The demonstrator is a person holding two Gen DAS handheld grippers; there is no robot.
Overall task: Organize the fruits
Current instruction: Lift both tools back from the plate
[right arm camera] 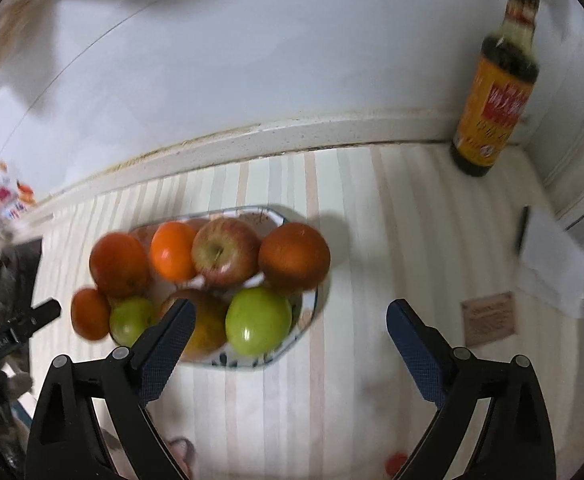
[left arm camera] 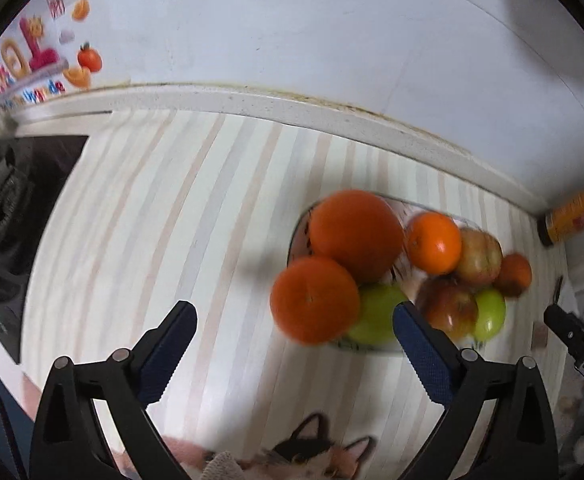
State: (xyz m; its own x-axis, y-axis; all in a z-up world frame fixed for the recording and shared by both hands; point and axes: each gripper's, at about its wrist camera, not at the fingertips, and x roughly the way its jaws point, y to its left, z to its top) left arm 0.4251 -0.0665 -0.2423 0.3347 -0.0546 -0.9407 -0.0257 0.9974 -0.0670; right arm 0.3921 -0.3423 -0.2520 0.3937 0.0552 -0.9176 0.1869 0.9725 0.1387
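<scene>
Both grippers spread wide, nothing between the fingers. Left gripper (left arm camera: 293, 344) hangs over the striped cloth (left arm camera: 164, 240); the plate (left arm camera: 297, 226) of fruit sits ahead and off to its right, with the nearest orange (left arm camera: 313, 300) just ahead of its right finger. Right gripper (right arm camera: 290, 342) has the plate (right arm camera: 311, 300) ahead and to its left; its left fingertip overlaps the fruit in view, but I can't tell if it touches.

Fruit is piled: oranges, red apple (right arm camera: 224, 250), green apple (right arm camera: 258, 320). Handling guess: firm, round, smooth skins, moderately weighty, likely to roll or slip. Best pinch across the widest middle, top ones first, or the heap may shift. Plate looks ceramic, so breakable.

Hard to read: motion blur throughout, the plate's pattern mostly covered, and the fruit under the right gripper's finger is unclear. Sauce bottle (right arm camera: 493, 92) stands far ahead on the right.
</scene>
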